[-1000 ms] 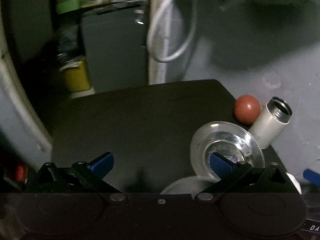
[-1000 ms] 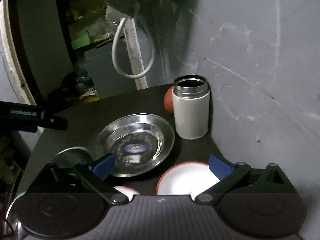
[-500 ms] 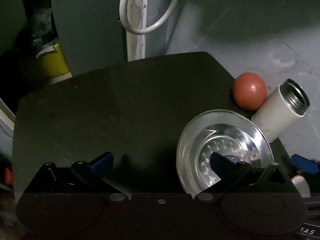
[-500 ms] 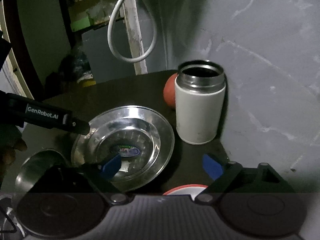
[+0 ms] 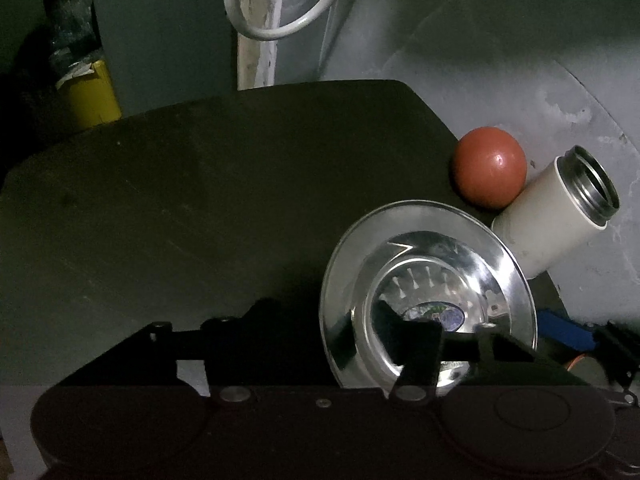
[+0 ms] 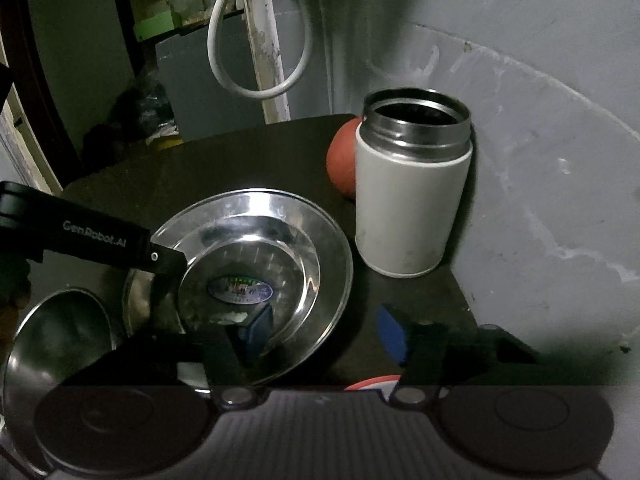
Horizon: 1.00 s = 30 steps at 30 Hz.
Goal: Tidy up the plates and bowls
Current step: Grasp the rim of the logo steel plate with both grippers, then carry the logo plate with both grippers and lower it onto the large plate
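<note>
Shiny round steel plate [image 5: 440,232] w/ a sticker in its middle lies flat on the dark worktop [image 5: 200,200], at lower right of the left cam pic & lower middle of the right cam pic. Left tool [image 5: 324,320] sits over the plate's left rim: one finger [image 5: 400,336] is inside the dish, the other is lost in the dark outside it. Can't tell if it pinches the rim or is loose. Right tool [image 6: 326,336] is released, blue pads [image 6: 260,332] apart, one pad over the plate's near edge, the other over bare worktop. Round red ball [image 5: 490,166] & tall white flask w/ open steel mouth [image 5: 552,224] stand just behind the plate by the grey wall, ball touching the flask. Round steel bowl [image 6: 60,340] is at lower left of the right cam pic, near the plate. White dish w/ red rim [image 6: 372,382] peeks out at bottom, mostly hidden.
</note>
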Available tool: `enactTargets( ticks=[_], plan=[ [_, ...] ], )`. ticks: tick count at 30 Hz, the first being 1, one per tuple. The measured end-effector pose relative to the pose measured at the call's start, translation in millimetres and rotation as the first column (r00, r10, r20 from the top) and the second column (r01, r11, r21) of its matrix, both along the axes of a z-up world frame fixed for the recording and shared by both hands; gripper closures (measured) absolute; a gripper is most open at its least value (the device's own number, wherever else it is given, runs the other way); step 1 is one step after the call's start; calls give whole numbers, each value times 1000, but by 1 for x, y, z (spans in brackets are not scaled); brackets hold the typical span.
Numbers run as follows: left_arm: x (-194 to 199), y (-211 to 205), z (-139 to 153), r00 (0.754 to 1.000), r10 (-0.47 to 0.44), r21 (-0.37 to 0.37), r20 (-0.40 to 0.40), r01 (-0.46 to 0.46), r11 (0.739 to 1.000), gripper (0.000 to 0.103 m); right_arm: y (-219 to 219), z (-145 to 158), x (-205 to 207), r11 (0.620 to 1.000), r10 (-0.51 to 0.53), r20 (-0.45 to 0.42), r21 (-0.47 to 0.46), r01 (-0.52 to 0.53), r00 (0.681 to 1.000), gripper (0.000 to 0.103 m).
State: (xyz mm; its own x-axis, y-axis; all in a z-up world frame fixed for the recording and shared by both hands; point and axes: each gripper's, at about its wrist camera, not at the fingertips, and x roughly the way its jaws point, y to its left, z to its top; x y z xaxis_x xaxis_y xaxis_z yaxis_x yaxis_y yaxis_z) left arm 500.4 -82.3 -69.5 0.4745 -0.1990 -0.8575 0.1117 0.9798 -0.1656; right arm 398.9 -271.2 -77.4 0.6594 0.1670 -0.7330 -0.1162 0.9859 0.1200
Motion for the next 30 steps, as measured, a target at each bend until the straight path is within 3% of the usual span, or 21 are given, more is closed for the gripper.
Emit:
enactTargets(
  ticks=[5,6,12,19,22,30],
  plan=[
    [0,-2,1,1000,-15,-17,4,15,1000,74,2,-1,1,1000,19,-12,2,-19,1000,68],
    [0,-2,1,1000,-20,-26,5,20,999,80,3,0,2,1000,23,-11,1,-23,1000,68],
    [-3,1,3,1000,6,-21,19,-6,1000,79,8,4,2,1000,26,9,-10,-26,1000,71],
    [-9,11,25,992,52,-42,118,-48,998,79,15,23,0,999,38,100,-25,-36,994,72],
    [-17,16,39,978,100,-63,185,-90,994,79,19,37,-2,999,47,152,-27,-43,987,72],
    [-56,28,88,912,188,-110,365,-159,981,80,27,79,-28,997,81,304,-16,-80,949,73]
  ],
)
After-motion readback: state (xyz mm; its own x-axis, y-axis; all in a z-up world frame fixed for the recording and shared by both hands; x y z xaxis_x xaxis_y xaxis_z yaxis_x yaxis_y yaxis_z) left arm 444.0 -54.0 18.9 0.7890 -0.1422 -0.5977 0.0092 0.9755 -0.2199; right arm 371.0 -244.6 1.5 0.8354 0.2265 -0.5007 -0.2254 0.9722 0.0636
